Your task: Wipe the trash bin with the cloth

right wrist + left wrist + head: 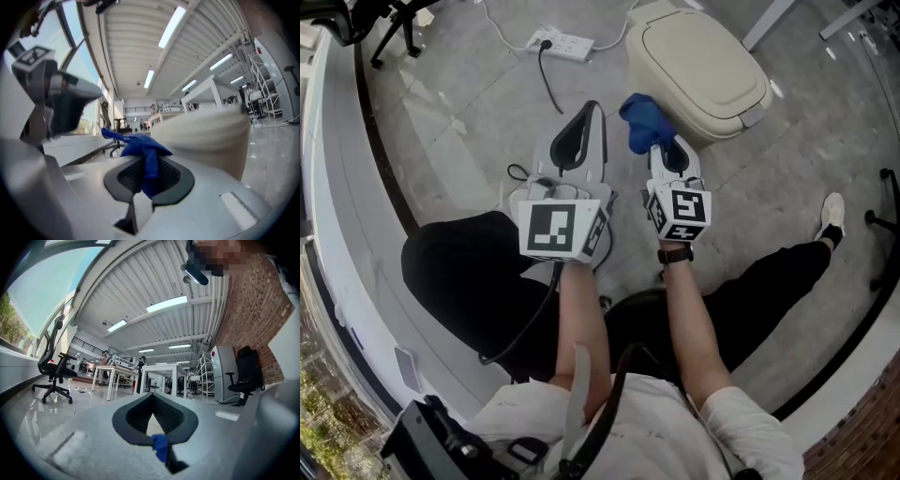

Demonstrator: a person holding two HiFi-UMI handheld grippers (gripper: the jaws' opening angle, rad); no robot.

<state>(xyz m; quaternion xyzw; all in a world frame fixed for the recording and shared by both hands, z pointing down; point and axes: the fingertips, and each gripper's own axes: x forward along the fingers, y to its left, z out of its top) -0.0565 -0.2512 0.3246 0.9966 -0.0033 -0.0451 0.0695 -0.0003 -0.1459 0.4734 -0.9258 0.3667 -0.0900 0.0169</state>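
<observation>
The beige trash bin stands on the floor with its lid down, just ahead of my right gripper. That gripper is shut on a blue cloth, which bunches out past its tips next to the bin's near left side. In the right gripper view the cloth hangs between the jaws of the right gripper, with the bin close behind. My left gripper hovers beside it over the floor, shut and holding nothing. The left gripper points off into the room.
A white power strip and its black cable lie on the floor beyond the left gripper. A chair base is at the far left by the curved window ledge. The person's shoe is at the right.
</observation>
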